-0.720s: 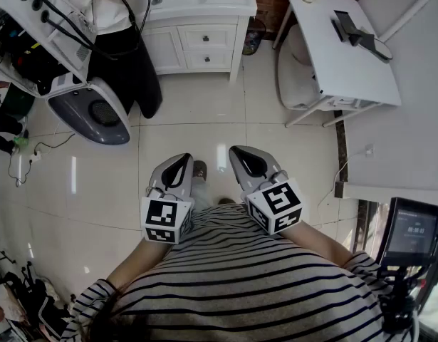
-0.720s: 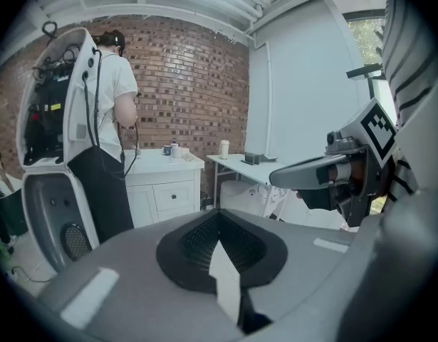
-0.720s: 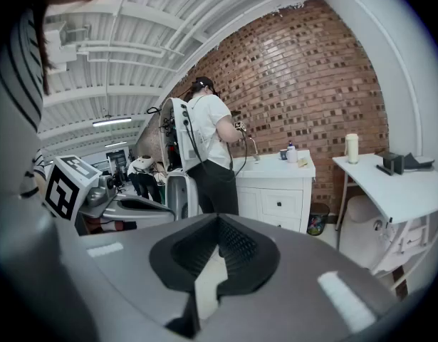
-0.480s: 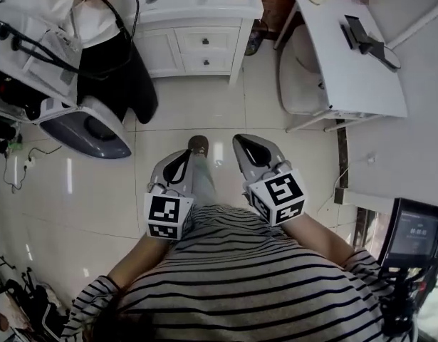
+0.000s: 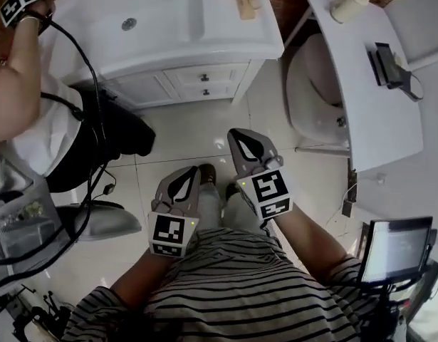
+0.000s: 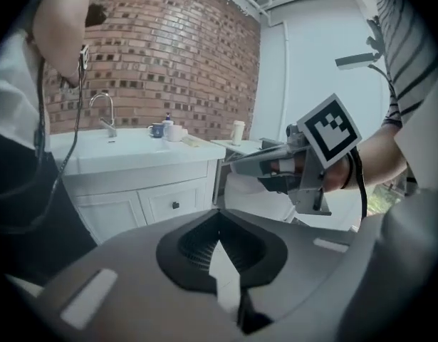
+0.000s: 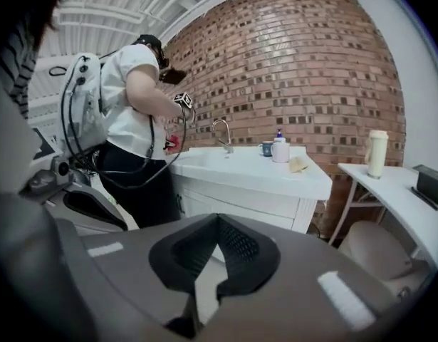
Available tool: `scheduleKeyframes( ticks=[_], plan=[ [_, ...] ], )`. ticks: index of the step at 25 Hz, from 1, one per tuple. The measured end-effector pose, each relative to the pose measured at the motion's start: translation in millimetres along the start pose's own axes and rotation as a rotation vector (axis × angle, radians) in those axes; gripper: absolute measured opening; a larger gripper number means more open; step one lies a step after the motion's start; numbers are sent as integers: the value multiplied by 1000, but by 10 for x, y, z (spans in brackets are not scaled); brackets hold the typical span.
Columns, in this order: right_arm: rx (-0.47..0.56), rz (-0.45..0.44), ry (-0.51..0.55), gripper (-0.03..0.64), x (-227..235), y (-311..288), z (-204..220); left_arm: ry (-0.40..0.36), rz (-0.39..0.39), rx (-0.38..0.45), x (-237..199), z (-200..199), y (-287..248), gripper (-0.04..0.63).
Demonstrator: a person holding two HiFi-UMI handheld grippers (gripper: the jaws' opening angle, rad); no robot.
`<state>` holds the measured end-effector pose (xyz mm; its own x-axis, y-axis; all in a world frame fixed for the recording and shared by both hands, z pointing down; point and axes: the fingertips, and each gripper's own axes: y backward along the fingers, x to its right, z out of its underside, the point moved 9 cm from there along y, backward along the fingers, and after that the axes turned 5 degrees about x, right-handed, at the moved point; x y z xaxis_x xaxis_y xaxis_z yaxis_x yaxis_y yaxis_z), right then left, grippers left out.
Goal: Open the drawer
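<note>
The glossy white tiled floor (image 5: 194, 130) in front of the white sink cabinet (image 5: 233, 48) lies open, so the way to its two small drawer fronts (image 5: 204, 78) is free. On the left, a person in black trousers (image 5: 112, 134) stands close against the cabinet's door side. On the right, the white bench (image 5: 361, 70) and the rounded beige stool (image 5: 311, 84) under it narrow the passage.

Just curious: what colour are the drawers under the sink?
White drawers, clearest in the head view.
</note>
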<state>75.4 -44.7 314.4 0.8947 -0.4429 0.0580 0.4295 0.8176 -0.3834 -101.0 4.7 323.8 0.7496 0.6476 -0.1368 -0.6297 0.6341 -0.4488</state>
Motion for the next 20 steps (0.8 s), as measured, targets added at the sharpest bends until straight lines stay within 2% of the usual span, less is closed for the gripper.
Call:
scheduleKeyframes(
  ticks=[4, 9, 12, 13, 14, 20],
  plan=[
    [1, -12, 110, 2, 402, -864, 405, 79, -37, 18, -306, 283, -605, 15],
    [-27, 32, 247, 2, 796, -1898, 1125, 91, -58, 93, -552, 731, -1189, 15],
    [-29, 38, 260, 2, 947, -2480, 1404, 115, -73, 80, -786, 977, -1465, 15],
    [-24, 21, 257, 31, 974, -2646, 1457, 126, -82, 68, -858, 1036, -1535, 15],
    [-22, 4, 255, 95, 994, -2771, 1496, 137, -93, 54, -904, 1079, -1579, 15],
    [-23, -5, 278, 95, 1043, -2885, 1505, 147, -132, 49, -934, 1110, -1546, 15]
  ],
)
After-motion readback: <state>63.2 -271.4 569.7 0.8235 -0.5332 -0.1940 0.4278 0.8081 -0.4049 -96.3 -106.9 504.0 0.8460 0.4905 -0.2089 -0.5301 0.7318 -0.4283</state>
